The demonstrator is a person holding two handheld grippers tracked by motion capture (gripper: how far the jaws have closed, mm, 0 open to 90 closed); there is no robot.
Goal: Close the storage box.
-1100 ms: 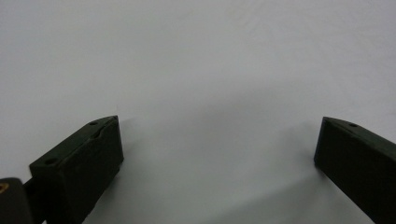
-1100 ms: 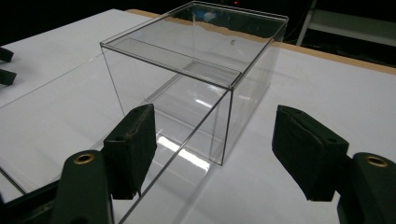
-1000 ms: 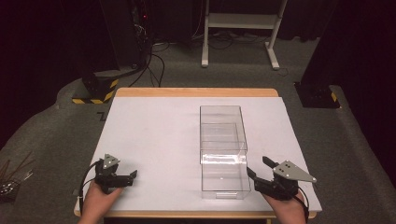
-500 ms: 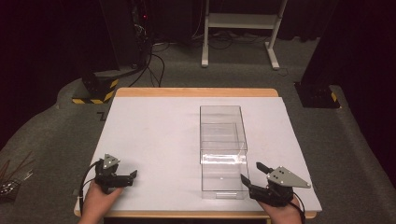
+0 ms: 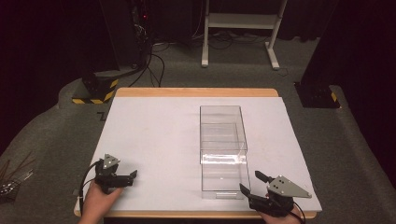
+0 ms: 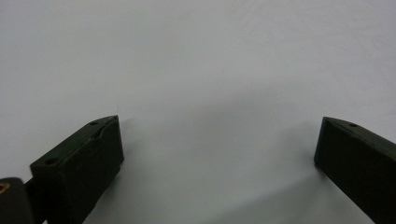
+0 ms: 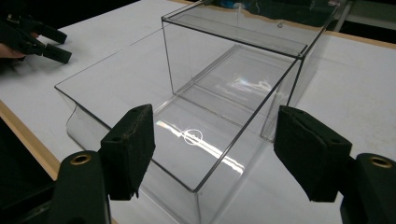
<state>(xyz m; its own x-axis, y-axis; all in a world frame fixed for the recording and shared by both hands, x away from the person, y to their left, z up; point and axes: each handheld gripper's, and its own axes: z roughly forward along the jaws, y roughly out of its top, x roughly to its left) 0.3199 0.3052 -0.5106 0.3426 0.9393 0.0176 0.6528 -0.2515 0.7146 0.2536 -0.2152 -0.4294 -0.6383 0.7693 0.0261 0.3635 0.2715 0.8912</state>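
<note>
Box: clear hard-plastic rectangular box (image 5: 223, 149) with thin glossy walls, its drawer tray (image 7: 154, 140) pulled partway out toward the table's near edge.
Table: flat matte white sheet on a pale wooden-edged tabletop (image 5: 154, 135) — smooth and bare around the box.
Right gripper: black two-jaw gripper (image 5: 254, 183) with a grey three-cornered plate, jaws apart and gripping nothing; its blocky matte pads (image 7: 133, 147) flank the tray's near right corner without touching it.
Left gripper: black two-jaw gripper (image 5: 131, 175), jaws wide apart over bare white sheet — well apart from the box, to its left.
</note>
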